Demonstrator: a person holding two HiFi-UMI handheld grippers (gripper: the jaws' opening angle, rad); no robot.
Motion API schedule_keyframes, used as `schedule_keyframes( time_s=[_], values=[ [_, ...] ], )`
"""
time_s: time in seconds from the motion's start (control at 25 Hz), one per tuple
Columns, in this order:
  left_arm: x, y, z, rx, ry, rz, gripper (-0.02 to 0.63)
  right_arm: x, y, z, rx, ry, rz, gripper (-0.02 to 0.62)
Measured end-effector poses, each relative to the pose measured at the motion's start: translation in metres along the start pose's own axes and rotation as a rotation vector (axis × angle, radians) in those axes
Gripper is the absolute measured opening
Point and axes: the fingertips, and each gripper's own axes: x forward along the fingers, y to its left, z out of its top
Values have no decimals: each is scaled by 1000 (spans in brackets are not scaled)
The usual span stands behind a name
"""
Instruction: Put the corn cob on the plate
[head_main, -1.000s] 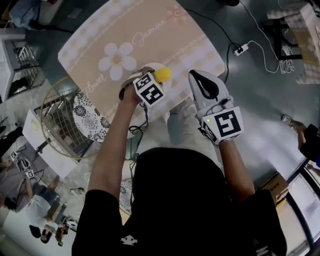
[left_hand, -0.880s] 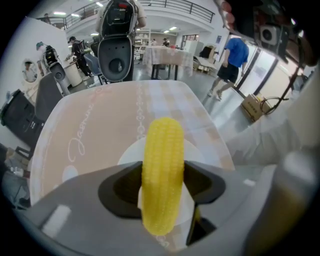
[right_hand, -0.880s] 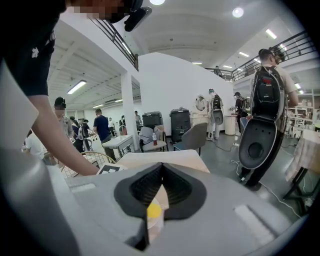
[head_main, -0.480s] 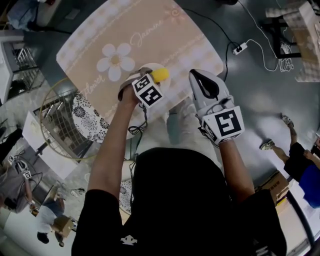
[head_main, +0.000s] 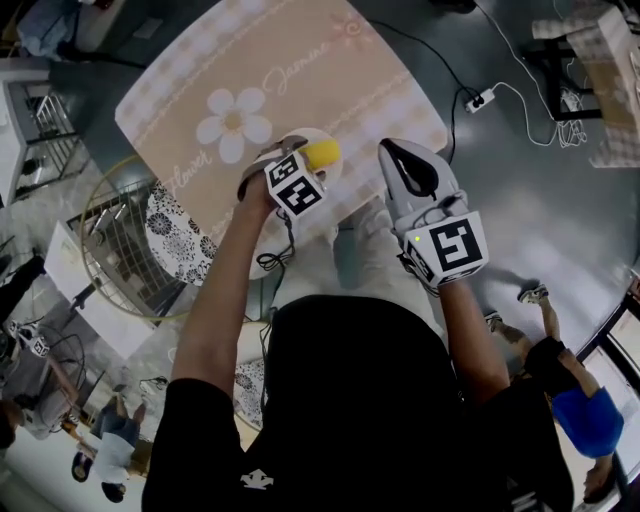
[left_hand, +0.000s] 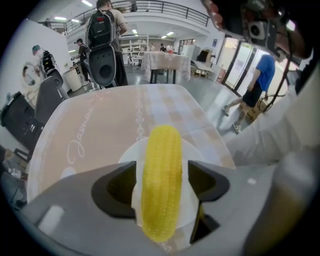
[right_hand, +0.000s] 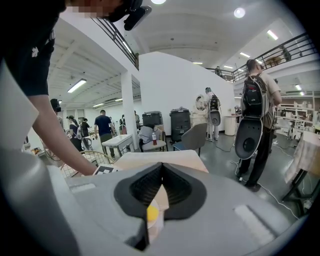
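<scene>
A yellow corn cob (left_hand: 161, 150) lies on a small white plate (left_hand: 192, 150) near the front edge of the beige flower-print table (head_main: 300, 60). My left gripper (left_hand: 161, 172) points steeply down over it with a pad on either side. Its jaws are opening, and a slit of plate shows between each pad and the cob. In the head view the cob (head_main: 322, 153) pokes out to the right of the left gripper (head_main: 305, 158) on the plate (head_main: 338, 170). My right gripper (head_main: 400, 160) hovers to the right of the plate, shut and empty. Its pads (right_hand: 161, 172) meet, and the cob's end (right_hand: 152, 212) shows just beyond them.
A round wire rack (head_main: 120, 250) and a floral-patterned cushion (head_main: 175, 235) stand left of the table's front corner. A power strip (head_main: 482, 98) with cables lies on the floor to the right. A person (head_main: 560, 390) walks at the lower right; others stand beyond the table.
Both grippers and the cob stay where they were. A passer-by at the lower right has walked leftwards across the floor.
</scene>
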Motion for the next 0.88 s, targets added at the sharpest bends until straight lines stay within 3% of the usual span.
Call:
schedule_keyframes(
  time_s=[0.2, 0.44, 0.8, 0.88],
  values=[
    [-21, 1, 9, -4, -88, -7, 348, 1, 2, 4, -7, -4, 3, 3],
    [-57, 4, 12, -87, -178, 38, 336, 0, 4, 15, -23, -11, 7, 3],
    [-124, 7, 31, -208, -390, 141, 184, 1, 12, 35, -64, -33, 14, 3],
    [-141, 9, 36, -231, -442, 176, 126, 0, 14, 41, -77, -38, 17, 3]
  ],
)
